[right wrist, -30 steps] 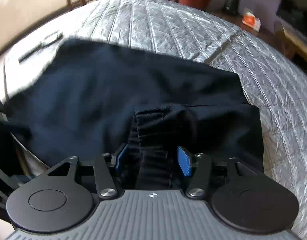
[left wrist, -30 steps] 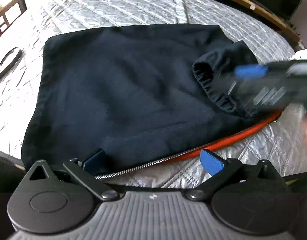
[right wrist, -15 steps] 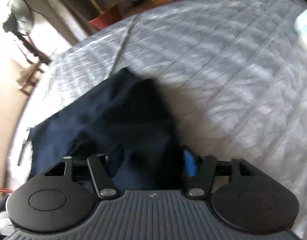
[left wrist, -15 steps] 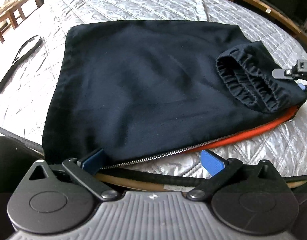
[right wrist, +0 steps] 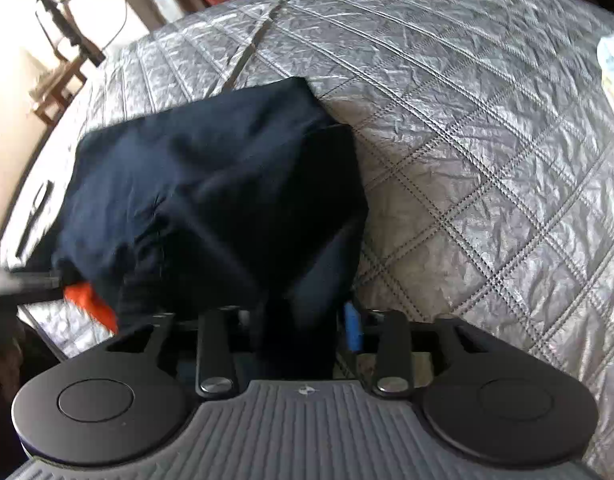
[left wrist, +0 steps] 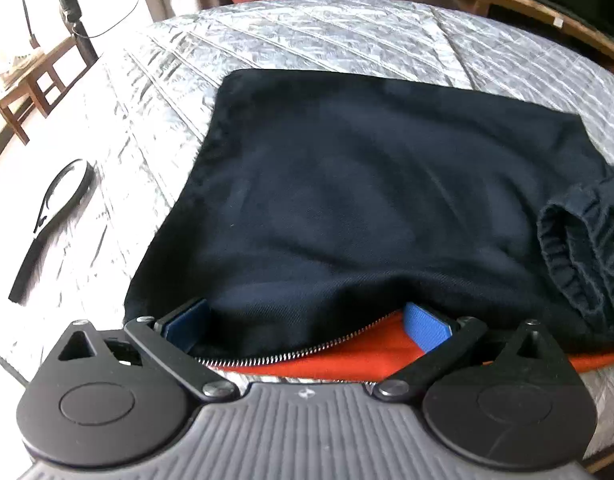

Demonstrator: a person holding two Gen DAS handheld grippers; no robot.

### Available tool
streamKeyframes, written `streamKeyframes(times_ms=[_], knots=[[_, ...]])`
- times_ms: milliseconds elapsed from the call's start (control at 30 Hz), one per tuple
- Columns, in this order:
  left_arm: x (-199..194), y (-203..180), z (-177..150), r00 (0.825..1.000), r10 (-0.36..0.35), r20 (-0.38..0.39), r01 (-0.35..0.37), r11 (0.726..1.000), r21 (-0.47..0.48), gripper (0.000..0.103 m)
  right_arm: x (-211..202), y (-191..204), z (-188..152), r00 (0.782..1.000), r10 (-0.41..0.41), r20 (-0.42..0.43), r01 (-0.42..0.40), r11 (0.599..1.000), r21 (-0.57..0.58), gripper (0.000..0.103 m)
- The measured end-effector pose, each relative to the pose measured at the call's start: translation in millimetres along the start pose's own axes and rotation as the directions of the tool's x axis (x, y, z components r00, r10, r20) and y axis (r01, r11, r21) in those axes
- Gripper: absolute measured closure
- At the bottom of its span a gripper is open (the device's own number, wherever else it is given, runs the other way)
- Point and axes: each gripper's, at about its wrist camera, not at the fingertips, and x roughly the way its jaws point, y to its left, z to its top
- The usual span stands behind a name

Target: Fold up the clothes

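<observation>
I use the dark jacket (left wrist: 367, 200) as my landmark; it lies flat on the silver quilted bed cover (left wrist: 307, 36). Nearest me, my left gripper (left wrist: 307, 320) stands wide open over the jacket's near hem, one pad on either side of the zip (left wrist: 275, 356) and the orange lining (left wrist: 371, 356), pressing on nothing. I judge I should lower it so both layers sit between the pads before closing.

My right gripper (right wrist: 303, 320) is at the jacket's right edge with a fold of dark cloth running between its jaws, which are closing; whether they pinch it yet I cannot tell. I would let that grip settle, then lift both ends level.

Beyond, the elastic cuff (left wrist: 575, 248) lies on the jacket's right side; it should stay tucked. A black strap (left wrist: 51, 216) lies well left of the jacket.
</observation>
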Motion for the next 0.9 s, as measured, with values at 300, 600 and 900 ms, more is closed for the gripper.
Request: streamKeyframes(times_ms=[300, 600, 900], knots=[[-16.3, -5.9, -27.5, 0.999, -0.048, -0.002, 0.048, 0.999, 0.014, 0.002, -33.5, 77.6, 1.4, 0.971, -0.08, 0.226, 0.151, 0.937, -0.314, 0.028], [-33.4, -30.6, -50.3, 0.991, -0.137, -0.007, 0.137, 0.985, 0.109, 0.002, 37.8, 142.8, 6.4, 0.991, -0.091, 0.097, 0.124, 0.894, -0.431, 0.064], [-28.4, -26.9, -57.4, 0.986, -0.169, -0.009, 0.169, 0.981, 0.095, 0.002, 13.9, 79.2, 37.6, 0.977, 0.098, 0.192, -0.11, 0.992, 0.055, 0.094]])
